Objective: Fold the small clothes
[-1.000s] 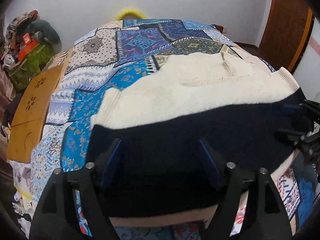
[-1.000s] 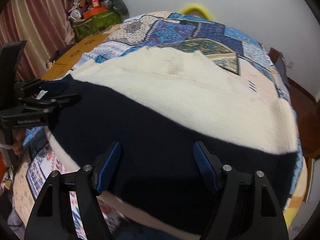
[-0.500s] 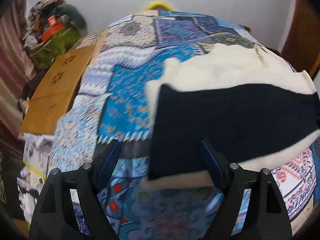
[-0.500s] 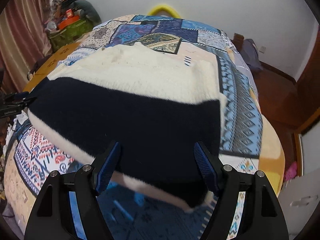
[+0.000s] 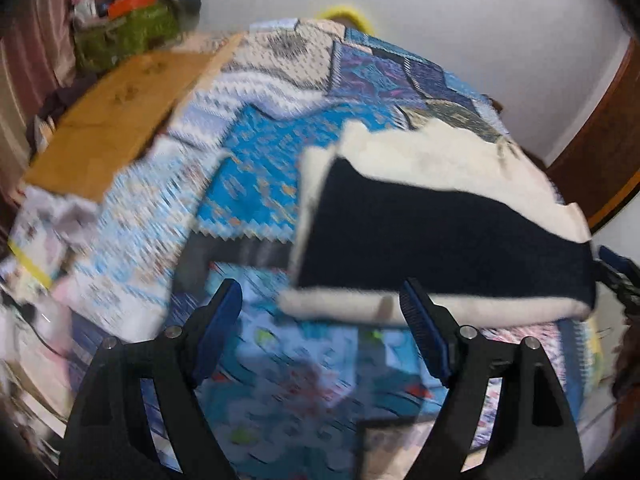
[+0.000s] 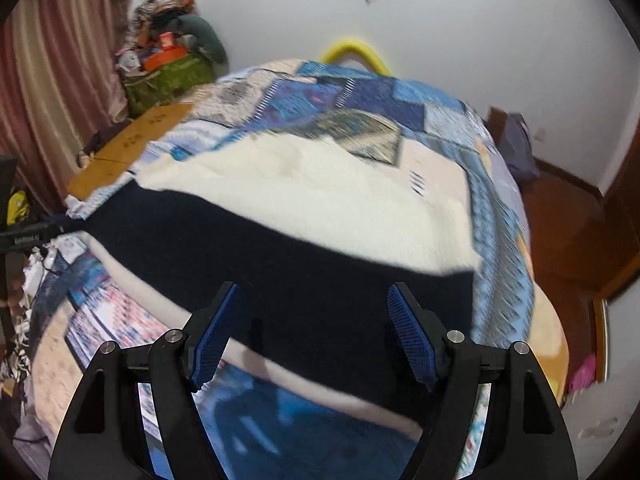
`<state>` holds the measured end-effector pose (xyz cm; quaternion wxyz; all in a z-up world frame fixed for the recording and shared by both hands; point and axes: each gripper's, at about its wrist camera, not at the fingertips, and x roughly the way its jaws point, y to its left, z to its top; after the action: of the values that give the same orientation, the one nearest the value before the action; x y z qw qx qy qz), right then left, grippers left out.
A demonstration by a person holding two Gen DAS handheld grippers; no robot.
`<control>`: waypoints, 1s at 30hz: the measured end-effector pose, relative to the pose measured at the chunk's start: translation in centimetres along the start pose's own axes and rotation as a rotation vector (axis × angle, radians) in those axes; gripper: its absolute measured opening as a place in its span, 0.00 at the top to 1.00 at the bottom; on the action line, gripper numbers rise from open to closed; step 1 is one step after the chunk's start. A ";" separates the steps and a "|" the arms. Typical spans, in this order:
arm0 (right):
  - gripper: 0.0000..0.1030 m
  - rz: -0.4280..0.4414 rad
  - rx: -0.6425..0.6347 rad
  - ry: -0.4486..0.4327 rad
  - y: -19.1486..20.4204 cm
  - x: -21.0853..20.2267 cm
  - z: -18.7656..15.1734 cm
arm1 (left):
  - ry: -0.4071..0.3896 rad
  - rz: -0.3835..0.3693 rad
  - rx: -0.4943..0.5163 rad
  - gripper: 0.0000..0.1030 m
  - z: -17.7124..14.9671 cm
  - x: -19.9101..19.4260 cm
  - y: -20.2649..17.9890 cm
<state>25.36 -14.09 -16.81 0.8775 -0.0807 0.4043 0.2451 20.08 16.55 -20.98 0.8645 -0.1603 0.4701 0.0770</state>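
Observation:
A small cream and navy knit garment (image 5: pixel 440 236) lies flat and folded on the patterned bedspread (image 5: pixel 256 184). Its navy band faces me and the cream part lies beyond. In the left wrist view my left gripper (image 5: pixel 320 308) is open and empty, above the bedspread just off the garment's near left corner. In the right wrist view the garment (image 6: pixel 304 248) fills the middle. My right gripper (image 6: pixel 312 320) is open and empty, hovering over the navy band near the garment's near edge. The right gripper also shows at the left view's right edge (image 5: pixel 618 276).
A wooden board (image 5: pixel 112 124) lies along the bed's left side. A green bag with piled things (image 6: pixel 172 68) stands by the curtain (image 6: pixel 52 92). A yellow hoop (image 6: pixel 356 54) leans behind the bed. A brown door (image 5: pixel 600 152) and wooden floor (image 6: pixel 560 208) are at the right.
Both grippers have drawn back from the garment, the left one swinging left off its left edge. The garment has stayed flat on the bed. Both views are blurred by motion.

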 end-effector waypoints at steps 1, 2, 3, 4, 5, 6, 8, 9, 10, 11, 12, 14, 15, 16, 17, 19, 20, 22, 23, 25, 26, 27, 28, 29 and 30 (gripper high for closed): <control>0.27 0.006 -0.011 -0.001 0.5 0.3 0.2 | 0.021 -0.031 -0.021 0.22 -0.4 0.3 -0.1; 0.26 0.012 -0.031 0.005 1.2 1.0 0.4 | 0.049 -0.068 -0.041 0.22 -0.9 0.7 -0.2; 0.26 0.015 -0.045 0.014 1.7 1.6 0.5 | 0.068 -0.088 -0.054 0.22 -1.2 0.8 -0.3; 0.26 0.017 -0.059 0.025 2.2 2.2 0.5 | 0.089 -0.118 -0.073 0.22 -1.5 1.1 -0.4; 0.26 0.018 -0.079 0.043 2.8 3.1 0.4 | 0.112 -0.157 -0.091 0.22 -1.8 1.5 -0.6; 0.26 0.017 -0.090 0.057 3.2 3.7 0.3 | 0.129 -0.184 -0.101 0.22 -1.9 1.7 -0.8; 0.26 0.025 -0.103 0.083 3.8 4.6 0.0 | 0.157 -0.237 -0.133 0.21 -2.0 2.5 -1.0; 0.26 0.028 -0.104 0.093 4.0 5.0 -0.2 | 0.155 -0.241 -0.145 0.21 -2.0 2.7 -1.1; 0.26 0.031 -0.101 0.097 4.0 5.3 -0.3 | 0.149 -0.247 -0.161 0.21 -1.9 2.9 -1.0; 0.26 0.040 -0.091 0.100 3.9 5.4 -0.4 | 0.149 -0.263 -0.179 0.20 -1.6 3.3 -1.0; 0.26 0.054 -0.072 0.107 3.7 5.5 -0.4 | 0.151 -0.278 -0.191 0.20 -1.5 3.5 -1.0; 0.26 0.092 -0.025 0.125 3.0 5.6 -0.5 | 0.144 -0.328 -0.224 0.20 -0.8 4.2 -0.8; 0.26 0.105 -0.010 0.132 2.8 5.7 -0.6 | 0.141 -0.344 -0.242 0.20 -0.5 4.6 -0.6; 0.26 0.115 -0.001 0.135 2.7 5.7 -0.7 | 0.140 -0.362 -0.267 0.20 -0.1 5.1 -0.4; 0.26 0.121 0.001 0.135 2.7 5.7 -0.9 | 0.135 -0.377 -0.300 0.20 0.3 5.6 0.0; 0.26 0.119 -0.002 0.132 2.9 5.7 -1.0 | 0.132 -0.392 -0.365 0.23 1.0 6.5 0.6; 0.26 0.118 -0.002 0.131 2.9 5.6 -1.1 | 0.131 -0.392 -0.401 0.31 1.3 7.1 1.0; 0.26 0.118 0.001 0.131 2.9 5.6 -1.1 | 0.136 -0.390 -0.447 0.43 2.0 8.1 1.6; 0.26 0.120 0.005 0.132 2.9 5.6 -1.1 | 0.140 -0.389 -0.468 0.52 2.3 8.6 1.9; 0.26 0.121 0.006 0.135 2.9 5.5 -1.1 | 0.135 -0.383 -0.479 0.65 2.8 8.9 2.4; 0.26 0.122 0.006 0.134 2.8 5.5 -1.1 | 0.123 -0.380 -0.478 0.72 3.0 8.8 2.6; 0.26 0.120 0.003 0.132 2.8 5.4 -1.0 | 0.112 -0.376 -0.469 0.75 3.4 8.6 2.7; 0.27 0.123 0.003 0.133 2.8 5.3 -0.9 | 0.098 -0.370 -0.449 0.76 3.8 8.1 2.7; 0.27 0.129 0.001 0.129 2.7 5.0 -0.9 | 0.083 -0.361 -0.426 0.77 4.1 7.5 2.6; 0.28 0.130 0.000 0.124 2.7 4.8 -0.8 | 0.071 -0.352 -0.411 0.77 4.4 7.0 2.6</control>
<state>26.08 -10.30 -20.77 0.8331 -0.0695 0.4622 0.2959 26.63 20.39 -25.17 0.7968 -0.4143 0.4397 0.0137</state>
